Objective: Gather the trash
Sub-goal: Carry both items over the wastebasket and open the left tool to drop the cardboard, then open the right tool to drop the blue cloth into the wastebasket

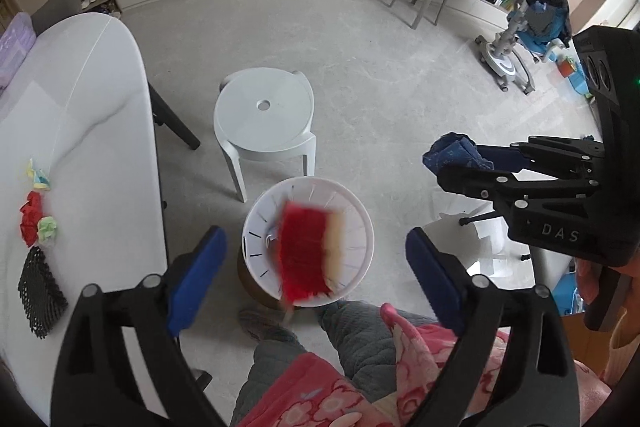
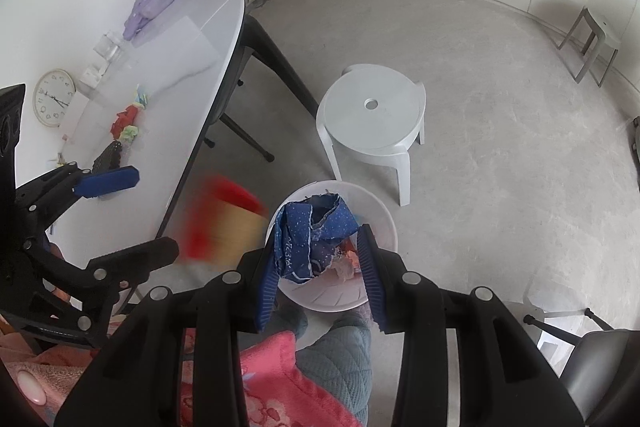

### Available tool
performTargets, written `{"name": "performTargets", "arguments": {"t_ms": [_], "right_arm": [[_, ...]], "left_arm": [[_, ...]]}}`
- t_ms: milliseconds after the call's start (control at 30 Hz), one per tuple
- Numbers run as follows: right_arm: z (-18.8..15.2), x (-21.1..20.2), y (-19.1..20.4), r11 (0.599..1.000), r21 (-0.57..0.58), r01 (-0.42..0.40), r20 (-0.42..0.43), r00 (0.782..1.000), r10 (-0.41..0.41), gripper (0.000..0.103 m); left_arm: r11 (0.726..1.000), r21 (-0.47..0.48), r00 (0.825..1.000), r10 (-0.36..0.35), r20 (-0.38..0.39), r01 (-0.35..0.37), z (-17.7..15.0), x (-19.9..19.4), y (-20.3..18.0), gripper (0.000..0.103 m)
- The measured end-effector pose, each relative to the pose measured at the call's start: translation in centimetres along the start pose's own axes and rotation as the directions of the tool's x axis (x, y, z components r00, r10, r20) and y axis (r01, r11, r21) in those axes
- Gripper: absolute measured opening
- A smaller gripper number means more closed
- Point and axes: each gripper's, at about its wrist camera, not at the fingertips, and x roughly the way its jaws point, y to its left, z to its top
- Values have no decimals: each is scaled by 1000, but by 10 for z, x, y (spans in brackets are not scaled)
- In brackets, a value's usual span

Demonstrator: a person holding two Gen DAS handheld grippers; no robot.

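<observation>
Red-and-tan trash [image 1: 306,253], blurred, hangs free between our left tool's [image 1: 316,267] spread pads above the white bin [image 1: 362,211]. Our right tool [image 2: 320,279] grips crumpled blue paper [image 2: 308,231] over that bin.

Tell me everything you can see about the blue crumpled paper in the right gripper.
The blue crumpled paper is a wrinkled wad, dark blue with small white specks and some pale markings, torn at its edges. It looks like thin wrapping paper. The right gripper pinches it between blue ribbed pads, and it hangs in the air over the white bin. Only the pads appear to touch it.
</observation>
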Motion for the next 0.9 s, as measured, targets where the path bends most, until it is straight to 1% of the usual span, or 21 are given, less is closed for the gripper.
{"name": "performTargets", "arguments": {"t_ms": [33,233,400,500,567,600,633,667,733,800,900], "right_arm": [[0,1,1,1000,1,3,-1,1000,-3,39],[0,5,5,1000,3,8,-8,1000,-8,39],[-2,12,15,1000,-12,3,-18,1000,-3,39],[-3,22,26,1000,-29,-6,-39,999,5,39],[-5,31,33,999,-44,-5,-67,998,2,55],[-5,37,37,999,-46,6,-87,996,-10,79],[-7,40,39,999,-45,29,-96,995,-33,95],[-7,43,42,997,-48,55,-97,994,-59,98],[-7,46,48,995,-58,83,-92,992,-88,99],[-5,48,49,995,-54,81,-97,992,-86,99],[0,48,53,995,-43,85,-83,993,-89,100]], "left_arm": [[1000,-7,1000,8,-2,-8,0,0,3,91],[998,-59,1000,15,1,-15,-5,-4,21,91],[995,-98,1000,24,13,-23,-8,-9,32,92],[993,-114,999,30,22,-27,-12,-12,39,92],[992,-121,999,41,26,-37,-12,-14,43,92],[991,-124,999,44,28,-41,-13,-16,43,92],[991,-129,998,46,31,-42,-14,-17,45,92],[990,-134,998,51,34,-46,-15,-18,45,92],[988,-145,998,59,37,-53,-17,-21,48,92],[985,-160,997,66,41,-58,-19,-24,54,92],[981,-183,996,72,44,-63,-23,-27,64,92]]}}
